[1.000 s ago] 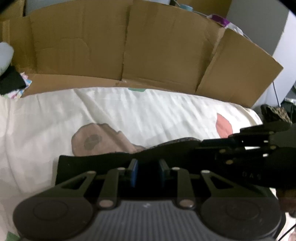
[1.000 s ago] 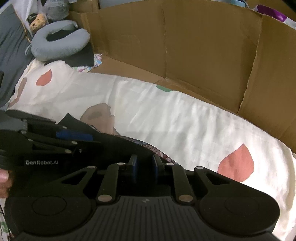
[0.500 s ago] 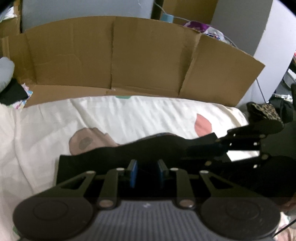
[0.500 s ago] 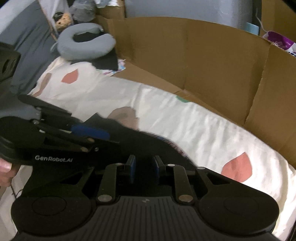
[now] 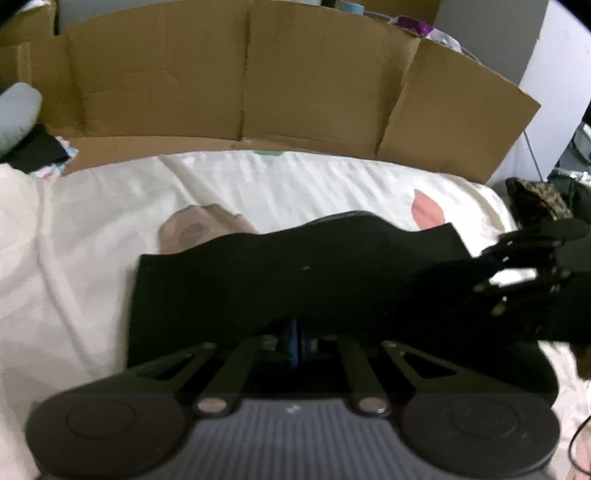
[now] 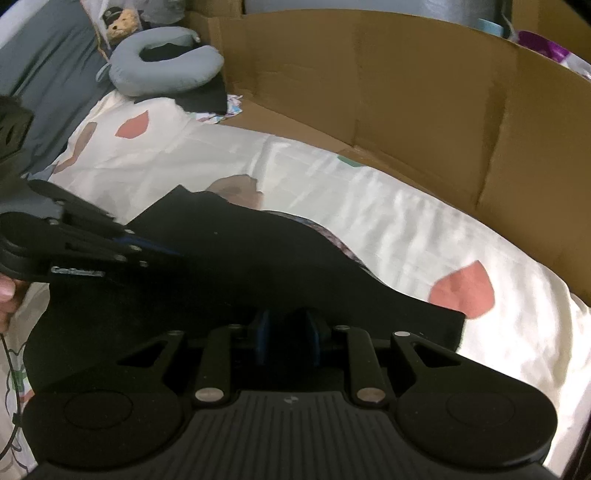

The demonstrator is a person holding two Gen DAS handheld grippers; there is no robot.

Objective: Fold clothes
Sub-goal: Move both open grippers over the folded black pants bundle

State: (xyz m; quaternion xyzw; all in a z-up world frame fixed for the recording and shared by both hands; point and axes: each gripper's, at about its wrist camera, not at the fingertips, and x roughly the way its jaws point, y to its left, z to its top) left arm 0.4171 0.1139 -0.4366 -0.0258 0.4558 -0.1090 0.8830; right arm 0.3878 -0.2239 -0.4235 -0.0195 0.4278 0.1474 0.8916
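A black garment [image 5: 295, 273] lies spread on a cream printed bedsheet [image 5: 92, 240], its near edge raised. My left gripper [image 5: 295, 339] has its blue pads pressed together, with the garment's near edge draped over the tips. The right wrist view has it coming in from the left [image 6: 155, 251] onto the cloth. My right gripper [image 6: 287, 339] holds its pads a little apart with a bunch of the black garment [image 6: 240, 266] between them. It enters the left wrist view from the right [image 5: 476, 273]. The cloth hides both sets of fingertips.
A cardboard wall [image 5: 258, 81] stands along the far side of the bed. A grey neck pillow [image 6: 162, 70] and a small teddy bear [image 6: 122, 20] lie at the far left. A leopard-print item [image 5: 535, 199] sits off the bed's right end. A person's hand [image 6: 5, 295] shows at the left edge.
Both grippers have carried the garment's near edge up and toward the cardboard, so it covers more of the sheet. The left pads, apart before, have come together.
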